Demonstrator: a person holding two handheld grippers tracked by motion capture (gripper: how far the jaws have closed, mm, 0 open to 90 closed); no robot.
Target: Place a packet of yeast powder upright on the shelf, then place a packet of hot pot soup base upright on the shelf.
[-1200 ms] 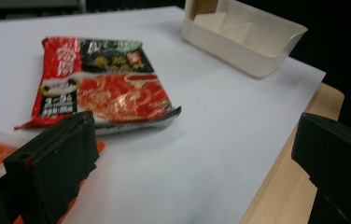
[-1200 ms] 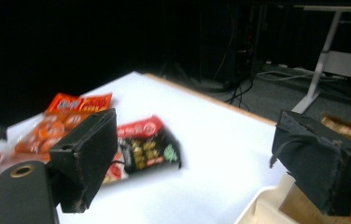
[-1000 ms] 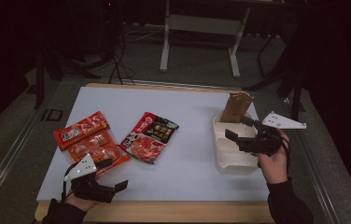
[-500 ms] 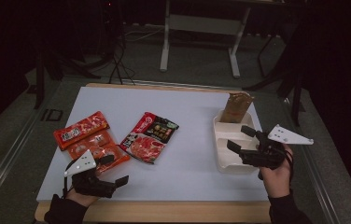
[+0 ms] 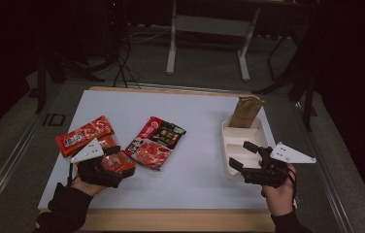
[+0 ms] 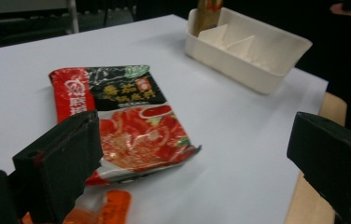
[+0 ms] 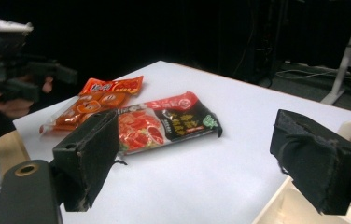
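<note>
Since a second ago the right gripper (image 5: 241,156) has drawn back from over the white tray (image 5: 234,127) toward the person's edge of the table (image 5: 200,111), and its jaws now hang over the tray's near end, wide apart and holding nothing. Beyond its tips, at the tray's far end, a brown pouch (image 5: 246,111) stands upright. The left gripper (image 5: 118,160) has shifted only slightly; it rests over the near end of the orange snack packets (image 5: 84,135), jaws spread with nothing between them. In the left gripper view the red-and-black soup-base packet (image 6: 122,121) lies flat just ahead of the left jaw, touching neither jaw, and the tray sits well beyond it. In the right gripper view the same packet lies ahead between the two jaws, with the orange packets just behind it.
</note>
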